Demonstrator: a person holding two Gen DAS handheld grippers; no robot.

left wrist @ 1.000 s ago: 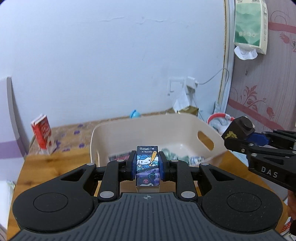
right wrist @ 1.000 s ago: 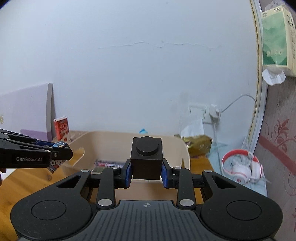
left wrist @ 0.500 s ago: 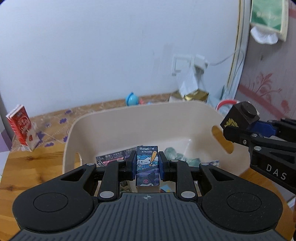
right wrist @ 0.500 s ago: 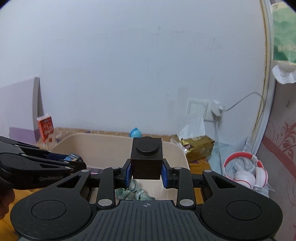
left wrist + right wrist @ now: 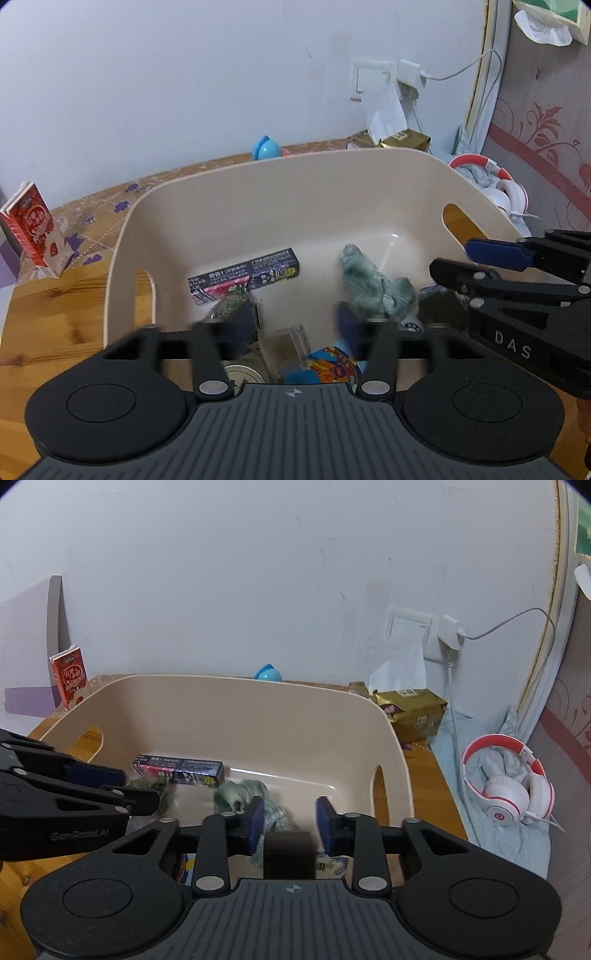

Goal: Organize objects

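A beige plastic basket (image 5: 303, 192) stands on the wooden table and shows in the right wrist view too (image 5: 258, 716). Inside lie a dark long box (image 5: 245, 275), a green cloth (image 5: 373, 290) and small packets. My left gripper (image 5: 295, 325) is open over the basket; the cartoon-printed box (image 5: 325, 365) lies below it, blurred. My right gripper (image 5: 290, 821) is open over the basket's right side; the black cube (image 5: 290, 854) is below the jaws, blurred, free of the pads.
A red carton (image 5: 33, 230) stands at the left by the wall. A blue round toy (image 5: 266, 147) and a gold packet (image 5: 410, 709) sit behind the basket. Red-and-white headphones (image 5: 509, 786) lie on cloth at the right.
Both grippers moved forward over the basket and opened. The cartoon box left the left jaws and the black cube left the right jaws, both dropping toward the basket.
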